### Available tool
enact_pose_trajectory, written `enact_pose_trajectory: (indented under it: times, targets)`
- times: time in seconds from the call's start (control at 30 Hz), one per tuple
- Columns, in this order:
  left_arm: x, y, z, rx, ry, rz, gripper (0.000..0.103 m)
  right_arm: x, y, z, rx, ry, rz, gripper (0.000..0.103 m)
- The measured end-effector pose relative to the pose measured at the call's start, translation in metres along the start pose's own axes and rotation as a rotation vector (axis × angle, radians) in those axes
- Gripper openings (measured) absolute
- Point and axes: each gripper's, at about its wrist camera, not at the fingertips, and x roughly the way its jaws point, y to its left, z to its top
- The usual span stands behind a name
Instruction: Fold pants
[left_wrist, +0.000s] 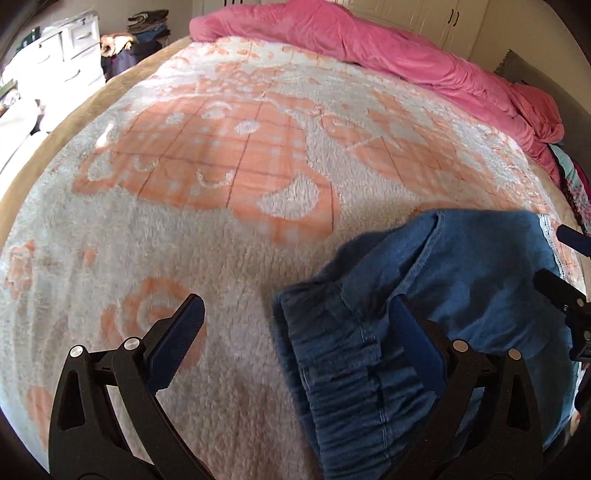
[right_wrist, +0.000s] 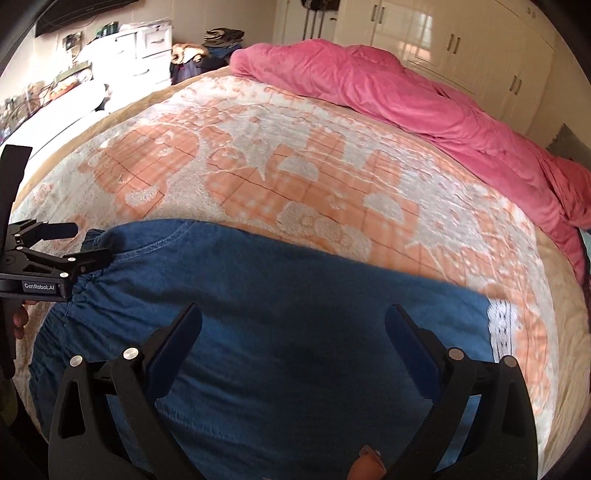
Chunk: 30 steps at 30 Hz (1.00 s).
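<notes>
Blue denim pants (right_wrist: 280, 314) with an elastic waistband (left_wrist: 354, 373) lie on the near part of the bed, waistband to the left, white lace hem (right_wrist: 500, 325) to the right. My left gripper (left_wrist: 299, 317) is open, its right finger over the waistband, its left finger over bare blanket. It also shows in the right wrist view (right_wrist: 86, 245), open at the waistband edge. My right gripper (right_wrist: 293, 325) is open and empty, hovering over the middle of the pants. It also shows at the right edge of the left wrist view (left_wrist: 557, 254).
The bed is covered by a fluffy white and orange blanket (left_wrist: 229, 155). A bunched pink duvet (right_wrist: 388, 96) lies along the far side. White drawers (right_wrist: 147, 48) and piled clothes (right_wrist: 218, 40) stand beyond the bed at left, wardrobes (right_wrist: 461, 44) behind.
</notes>
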Motion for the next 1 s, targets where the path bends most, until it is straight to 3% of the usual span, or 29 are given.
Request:
enact_pose_trajectory:
  times: [0.07, 0.17, 0.27, 0.33, 0.4, 0.47, 0.6, 0.9, 1.0]
  targets:
    - [0.002, 0.003, 0.003, -0.008, -0.027, 0.010, 0.094, 0.008, 0.004, 0.006, -0.032, 0.005, 0.004, 0.099]
    - [0.007, 0.000, 0.006, -0.003, -0.007, -0.004, 0.094, 0.023, 0.004, 0.013, -0.044, 0.027, -0.001, 0.099]
    - [0.013, -0.010, 0.007, 0.053, 0.000, -0.005, 0.091, 0.037, 0.003, 0.018, -0.070, 0.058, -0.014, 0.099]
    - [0.015, -0.016, 0.007, 0.089, 0.002, 0.004, 0.081, 0.047, 0.003, 0.022, -0.088, 0.076, -0.018, 0.099]
    - [0.019, -0.020, 0.007, 0.101, 0.013, -0.026, 0.059, 0.052, 0.003, 0.025, -0.101, 0.082, -0.018, 0.099]
    - [0.021, -0.020, 0.008, 0.113, 0.015, -0.046, 0.044, 0.058, 0.005, 0.029, -0.129, 0.087, -0.011, 0.099]
    - [0.014, -0.011, 0.011, 0.079, 0.001, -0.092, 0.031, 0.071, 0.010, 0.037, -0.202, 0.099, -0.030, 0.099]
    - [-0.017, -0.014, 0.011, 0.113, -0.094, -0.139, 0.029, 0.086, 0.035, 0.040, -0.386, 0.064, -0.038, 0.098]
    - [-0.023, -0.017, 0.009, 0.132, -0.114, -0.136, 0.029, 0.090, 0.036, 0.036, -0.375, 0.038, -0.032, 0.098]
